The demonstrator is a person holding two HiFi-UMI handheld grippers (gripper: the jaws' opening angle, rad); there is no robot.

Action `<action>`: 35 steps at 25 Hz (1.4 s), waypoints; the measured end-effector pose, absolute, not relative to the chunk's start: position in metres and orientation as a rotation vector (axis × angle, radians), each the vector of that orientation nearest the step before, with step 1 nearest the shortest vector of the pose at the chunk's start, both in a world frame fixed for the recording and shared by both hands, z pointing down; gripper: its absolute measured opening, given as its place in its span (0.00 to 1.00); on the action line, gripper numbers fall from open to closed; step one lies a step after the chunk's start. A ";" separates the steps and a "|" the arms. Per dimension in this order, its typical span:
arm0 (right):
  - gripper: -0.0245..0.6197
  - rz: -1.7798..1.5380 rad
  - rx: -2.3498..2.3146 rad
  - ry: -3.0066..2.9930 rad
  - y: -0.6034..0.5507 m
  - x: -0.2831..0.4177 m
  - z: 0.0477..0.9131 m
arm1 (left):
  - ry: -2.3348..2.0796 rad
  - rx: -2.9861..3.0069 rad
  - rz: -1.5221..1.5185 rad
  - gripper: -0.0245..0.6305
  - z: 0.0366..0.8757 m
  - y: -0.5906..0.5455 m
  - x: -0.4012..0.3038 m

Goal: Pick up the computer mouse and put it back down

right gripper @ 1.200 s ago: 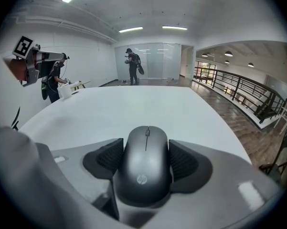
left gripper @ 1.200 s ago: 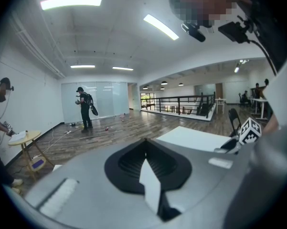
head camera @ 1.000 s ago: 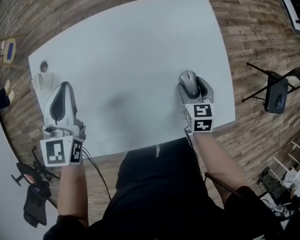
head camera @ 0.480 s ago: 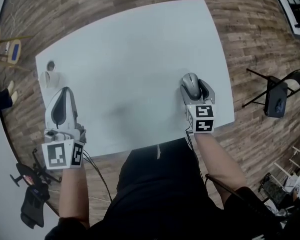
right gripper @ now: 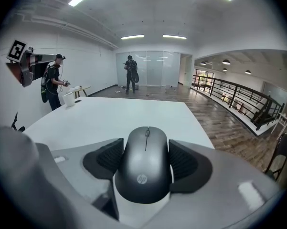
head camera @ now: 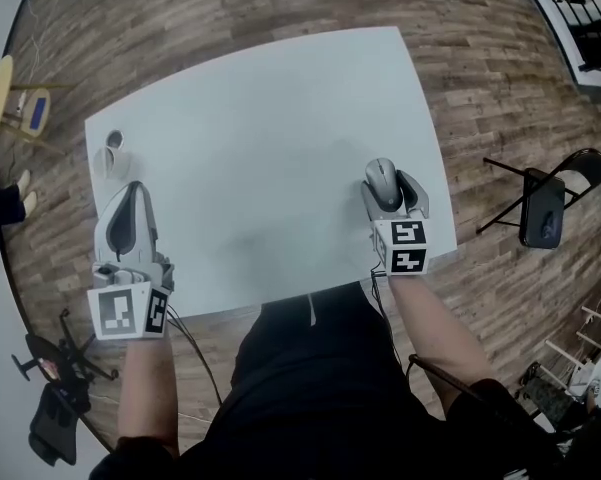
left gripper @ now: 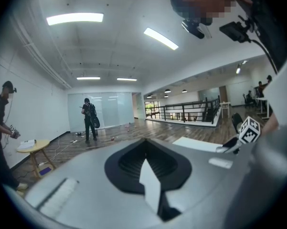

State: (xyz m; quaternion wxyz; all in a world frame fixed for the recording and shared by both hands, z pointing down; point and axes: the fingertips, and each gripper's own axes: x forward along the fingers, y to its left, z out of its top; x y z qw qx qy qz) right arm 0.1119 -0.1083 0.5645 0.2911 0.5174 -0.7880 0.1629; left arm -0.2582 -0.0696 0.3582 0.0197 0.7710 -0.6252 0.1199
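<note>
1 mouse (right gripper: 144,163), 1 tbl (head camera: 260,118), 2 tools — L tool (head camera: 131,193), R tool (head camera: 387,186)

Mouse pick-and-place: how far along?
Done: right tongs are closed on the computer mouse, pads on both sides. In hand: mouse held near the table's right edge; can't tell whether it's lifted. Remaining: set down, release. Left tongs shut, empty.

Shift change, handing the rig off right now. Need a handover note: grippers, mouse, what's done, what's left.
Left gripper: shut, empty, by the left edge of the table.
Right gripper: shut on the mouse, jaws against both its sides, near the table's right edge.
Done: mouse gripped. Can't tell from these views whether it is off the table.
Left: lift it if it is not up, set it back down, open the jaws.
</note>
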 end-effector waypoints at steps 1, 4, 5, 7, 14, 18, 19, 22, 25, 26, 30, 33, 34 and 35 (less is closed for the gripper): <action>0.50 0.423 1.380 -2.104 -0.109 0.112 0.561 | -1.941 2.394 0.364 0.04 0.357 -0.069 -0.258; 0.50 0.407 1.386 -2.109 -0.110 0.113 0.553 | -1.937 2.409 0.344 0.04 0.352 -0.067 -0.256; 0.50 0.405 1.390 -2.112 -0.111 0.113 0.549 | -1.939 2.415 0.339 0.04 0.350 -0.068 -0.256; 0.50 0.391 1.397 -2.121 -0.113 0.110 0.540 | -1.946 2.426 0.322 0.04 0.344 -0.069 -0.257; 0.50 0.317 1.423 -2.159 -0.119 0.103 0.506 | -1.898 2.513 0.258 0.04 0.331 -0.071 -0.240; 0.50 0.281 1.453 -2.175 -0.124 0.106 0.484 | -1.882 2.547 0.225 0.04 0.324 -0.077 -0.226; 0.50 0.271 1.459 -2.180 -0.124 0.107 0.479 | -1.884 2.551 0.219 0.04 0.322 -0.078 -0.225; 0.50 0.249 1.480 -2.197 -0.127 0.110 0.461 | -1.901 2.559 0.194 0.04 0.315 -0.079 -0.225; 0.50 0.228 1.490 -2.218 -0.128 0.111 0.446 | -1.916 2.559 0.170 0.04 0.309 -0.078 -0.226; 0.50 0.222 1.490 -2.225 -0.126 0.111 0.442 | -1.922 2.560 0.170 0.04 0.307 -0.077 -0.227; 0.50 0.221 1.489 -2.243 -0.123 0.111 0.432 | -1.959 2.559 0.172 0.04 0.302 -0.070 -0.231; 0.50 0.218 1.483 -2.248 -0.124 0.112 0.429 | -1.984 2.550 0.168 0.04 0.299 -0.067 -0.236; 0.50 0.219 1.483 -2.252 -0.124 0.112 0.428 | -1.989 2.546 0.169 0.04 0.298 -0.067 -0.237; 0.50 0.221 1.486 -2.256 -0.125 0.113 0.427 | -1.995 2.539 0.169 0.04 0.298 -0.066 -0.239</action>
